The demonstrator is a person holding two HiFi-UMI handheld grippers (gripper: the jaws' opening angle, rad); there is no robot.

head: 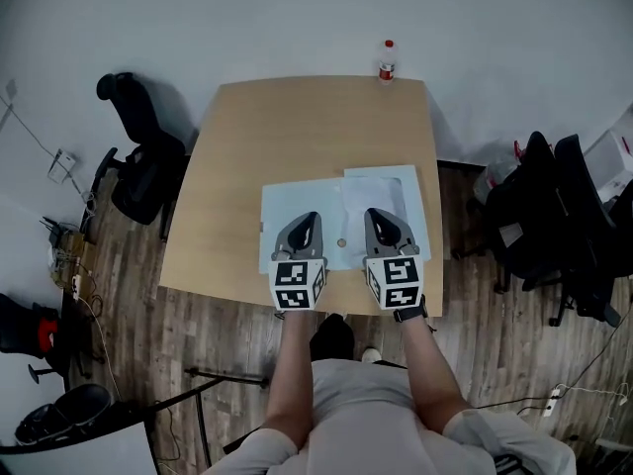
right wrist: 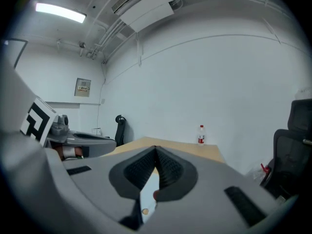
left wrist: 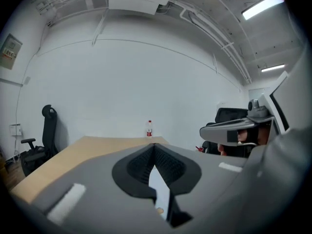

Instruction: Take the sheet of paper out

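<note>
- On the near half of the table [head: 297, 127]: pale folder [head: 295, 206] lying flat, with a whiter sheet of paper [head: 381, 188] overlapping its far right corner; whether still partly tucked in, not resolvable.
- Above the folder's near edge: left gripper [head: 309, 222] and right gripper [head: 382, 220] side by side, aimed away from the person, probably staged so one pins and one pulls.
- Both pairs of jaws closed tip to tip, nothing gripped.
- At the far edge: bottle [head: 387, 60], well apart from the work.
</note>
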